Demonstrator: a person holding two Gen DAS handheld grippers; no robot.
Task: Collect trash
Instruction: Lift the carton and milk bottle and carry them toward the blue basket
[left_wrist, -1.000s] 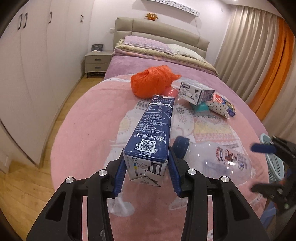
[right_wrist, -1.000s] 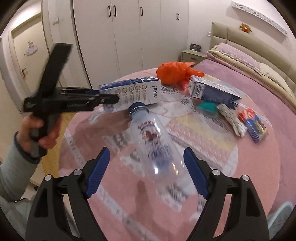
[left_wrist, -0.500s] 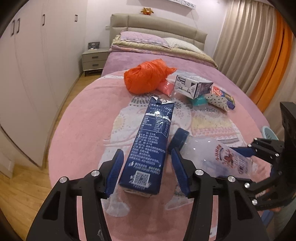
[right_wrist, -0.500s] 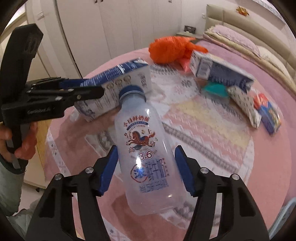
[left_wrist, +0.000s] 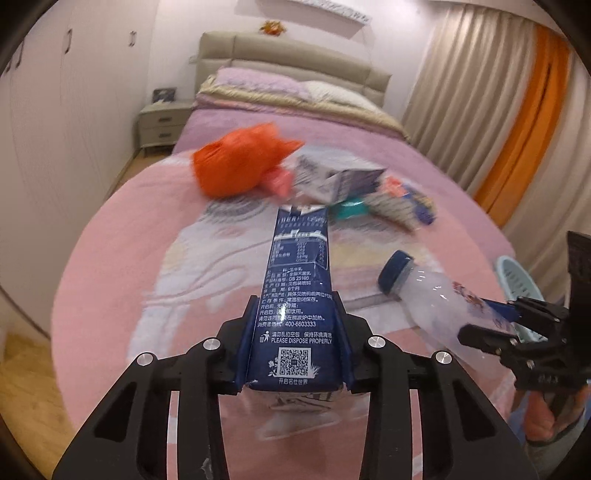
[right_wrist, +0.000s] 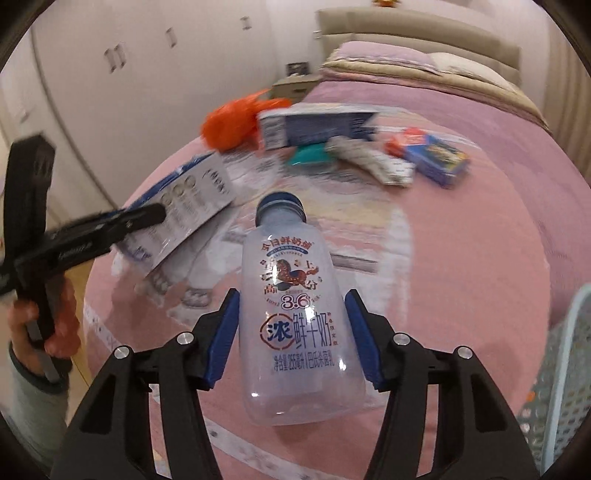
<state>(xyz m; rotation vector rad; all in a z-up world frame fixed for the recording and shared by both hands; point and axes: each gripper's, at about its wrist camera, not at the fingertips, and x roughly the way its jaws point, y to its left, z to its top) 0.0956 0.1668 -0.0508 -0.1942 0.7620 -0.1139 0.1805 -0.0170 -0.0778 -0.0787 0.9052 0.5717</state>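
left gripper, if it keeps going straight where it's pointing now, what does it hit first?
The left gripper, closing on the blue milk carton, would likely push the carton's far end into the white-and-blue box beyond; depth is unclear.

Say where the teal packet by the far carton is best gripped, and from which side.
Grip the teal packet across its exposed near edge, coming from the near side. The white carton covers its far side and a patterned pouch lies against its right, so only the front is free.

carton: blue milk carton (left_wrist: 295, 291) reads "400-6603333", "PLEASE DISPOSE PROPERLY", "GB 25190", with a QR code | bottle: clear plastic bottle (right_wrist: 295, 314) reads "3.6", "浓", "鲜牛奶" under a horse emblem | other print: blurred, unreadable
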